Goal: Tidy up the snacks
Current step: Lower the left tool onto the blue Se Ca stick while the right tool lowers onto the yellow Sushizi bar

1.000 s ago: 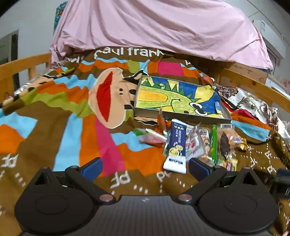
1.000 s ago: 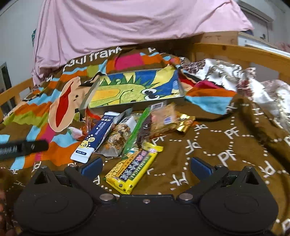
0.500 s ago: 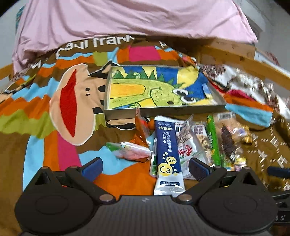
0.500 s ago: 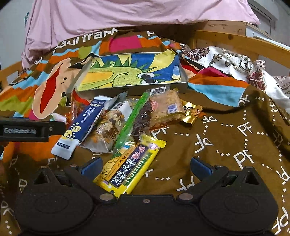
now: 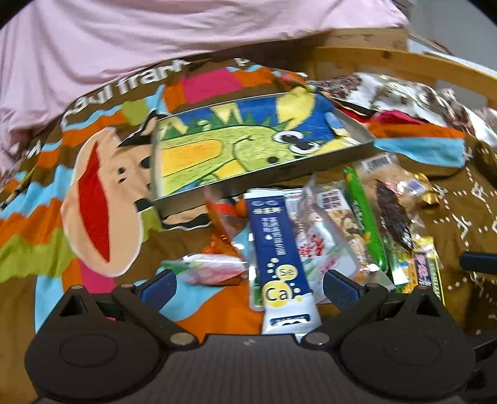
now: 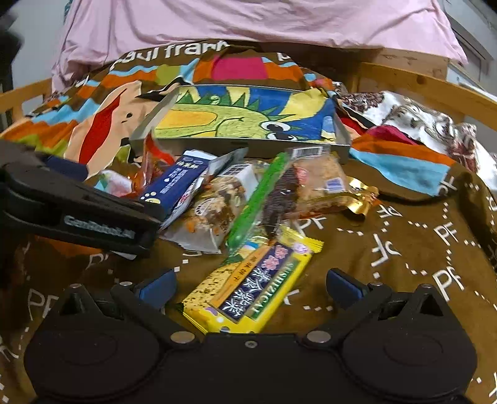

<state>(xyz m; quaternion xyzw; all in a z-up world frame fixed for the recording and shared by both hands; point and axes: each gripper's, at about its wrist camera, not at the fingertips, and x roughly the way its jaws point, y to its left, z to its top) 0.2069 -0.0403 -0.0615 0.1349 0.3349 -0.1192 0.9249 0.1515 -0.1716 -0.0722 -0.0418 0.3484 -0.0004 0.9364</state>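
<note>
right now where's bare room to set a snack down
The tray is empty inside. Bare brown blanket lies right of the yellow packet, below the gold wrapper. It is crowded in front of the tray, from the blue sachet to the green stick.

Wooden bed frame (image 6: 428, 84), pink sheet (image 6: 248, 18) behind.

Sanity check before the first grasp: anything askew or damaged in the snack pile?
Nothing looks torn or spilled. The snacks lie in a jumbled, overlapping heap in front of the tray, which holds no snacks. The blue packet lies between the open left tool, the yellow packet before the open right tool.
</note>
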